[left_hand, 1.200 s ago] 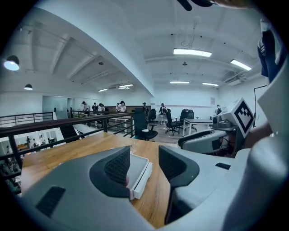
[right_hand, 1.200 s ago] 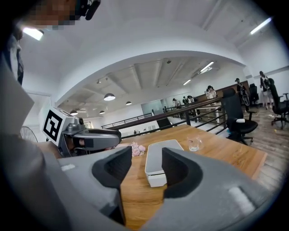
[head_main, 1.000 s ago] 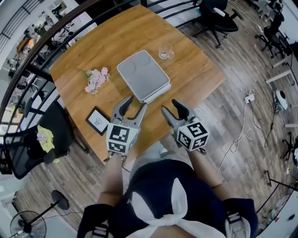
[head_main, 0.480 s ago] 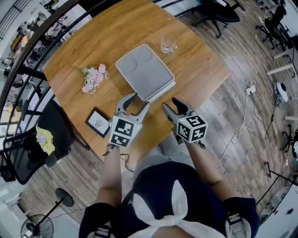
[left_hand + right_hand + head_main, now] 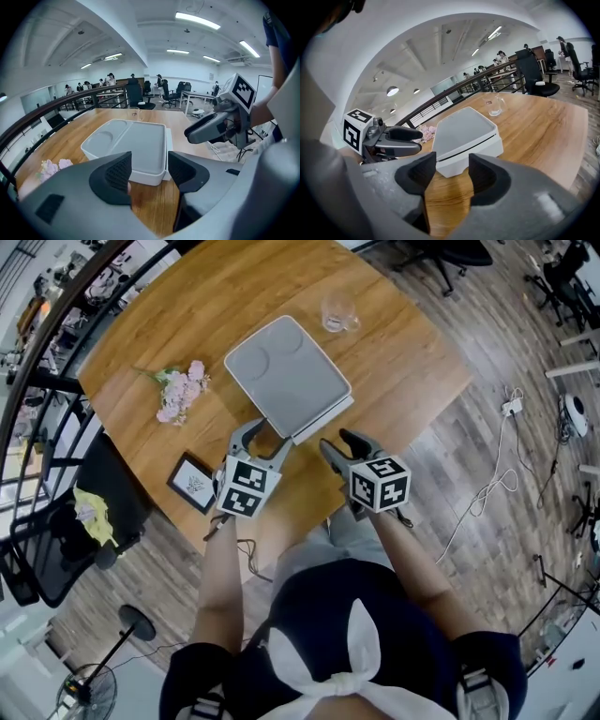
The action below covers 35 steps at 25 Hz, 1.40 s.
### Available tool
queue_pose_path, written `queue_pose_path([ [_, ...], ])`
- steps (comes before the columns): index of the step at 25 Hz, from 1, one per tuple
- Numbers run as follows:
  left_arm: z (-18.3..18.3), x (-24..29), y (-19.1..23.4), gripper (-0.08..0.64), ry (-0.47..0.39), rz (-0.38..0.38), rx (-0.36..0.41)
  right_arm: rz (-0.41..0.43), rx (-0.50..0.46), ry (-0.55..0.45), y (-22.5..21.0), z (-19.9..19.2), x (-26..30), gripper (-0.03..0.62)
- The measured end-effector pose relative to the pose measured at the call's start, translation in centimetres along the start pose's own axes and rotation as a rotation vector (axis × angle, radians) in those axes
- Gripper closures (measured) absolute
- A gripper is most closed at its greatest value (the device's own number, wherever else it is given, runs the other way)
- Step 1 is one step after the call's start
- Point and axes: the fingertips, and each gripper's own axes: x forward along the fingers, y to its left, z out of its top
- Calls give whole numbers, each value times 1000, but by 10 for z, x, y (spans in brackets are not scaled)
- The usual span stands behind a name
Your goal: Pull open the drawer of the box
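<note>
Now the white box (image 5: 286, 376) lies in the middle of the wooden table (image 5: 422, 362), with its long axis running from the far left towards the person's near right. Its short near end faces the person. In the right gripper view a dark seam runs along this end, and the band under it is probably the front of the drawer (image 5: 456, 161). No handle can be seen on it.

The left gripper (image 5: 262, 439) is at the near left corner of the box, very close but apart from it. Its jaws are open and hold nothing; only the corner and the table show between them. The right gripper (image 5: 343, 448) is just in front of the near end, a little to its right side. Its jaws also stand apart and are empty, and they point almost straight at the seam.

The drawer looks closed, so the pull is not yet begun. The drawer should slide along the long axis, towards the person. The right gripper seems better placed for the pull, and the left one could hold the body of the box.

Some pink flowers (image 5: 178, 392) and a glass (image 5: 337, 310) are well apart from both grippers.
</note>
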Motion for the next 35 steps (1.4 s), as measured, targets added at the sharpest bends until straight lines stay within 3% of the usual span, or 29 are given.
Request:
queue_pose_path([
  [18,-26,50,10,322,142,-38,12,31,112,105,-26,-16,41,376],
  [22,-31,54,12,322,148,-53,-37,39,144,121,-28,-20,46,376],
  [26,-30,57,18,362,158,-31,-15,40,175,125,-28,-21,50,362],
  [35,-31,60,17,362,180,-59,-11,40,233,131,-33,-24,55,348],
])
